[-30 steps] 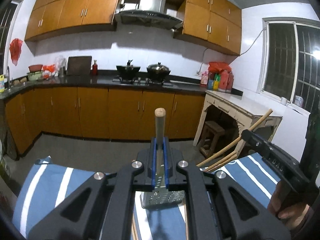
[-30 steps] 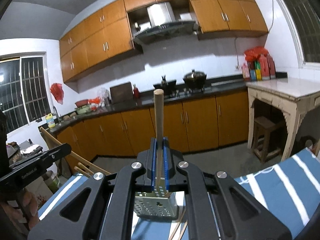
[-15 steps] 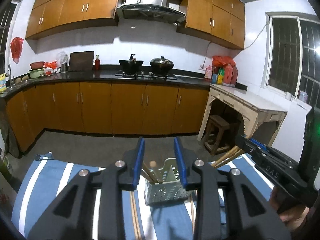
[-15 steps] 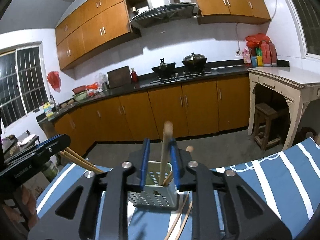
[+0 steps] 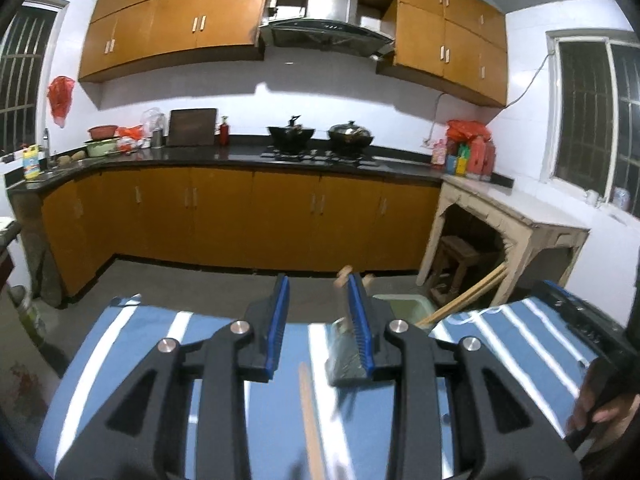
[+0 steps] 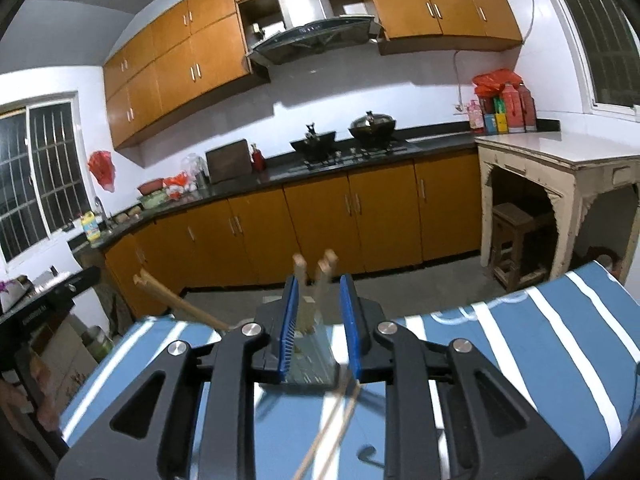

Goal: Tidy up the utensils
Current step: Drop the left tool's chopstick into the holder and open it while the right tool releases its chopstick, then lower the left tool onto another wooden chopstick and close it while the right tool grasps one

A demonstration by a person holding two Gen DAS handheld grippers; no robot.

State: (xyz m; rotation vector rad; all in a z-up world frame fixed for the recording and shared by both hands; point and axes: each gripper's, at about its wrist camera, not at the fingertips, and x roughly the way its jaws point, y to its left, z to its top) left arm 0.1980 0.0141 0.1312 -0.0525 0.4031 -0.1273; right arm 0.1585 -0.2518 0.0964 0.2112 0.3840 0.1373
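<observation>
Chopsticks (image 6: 310,280) in holder (image 6: 312,356), tips up, seemingly splayed; grippers parted.

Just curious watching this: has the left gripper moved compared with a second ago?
Yes. The left gripper has opened and swung left: the perforated utensil holder, once centred between its fingers, now sits by the right finger.

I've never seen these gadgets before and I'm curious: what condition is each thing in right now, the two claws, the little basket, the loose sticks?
Left gripper: open, holding nothing.
Right gripper: open, holding nothing.
Utensil holder: upright on the striped cloth, two wooden handles sticking out.
Loose chopsticks: lying flat on the cloth.
Chopstick: lying flat, blurred.
</observation>
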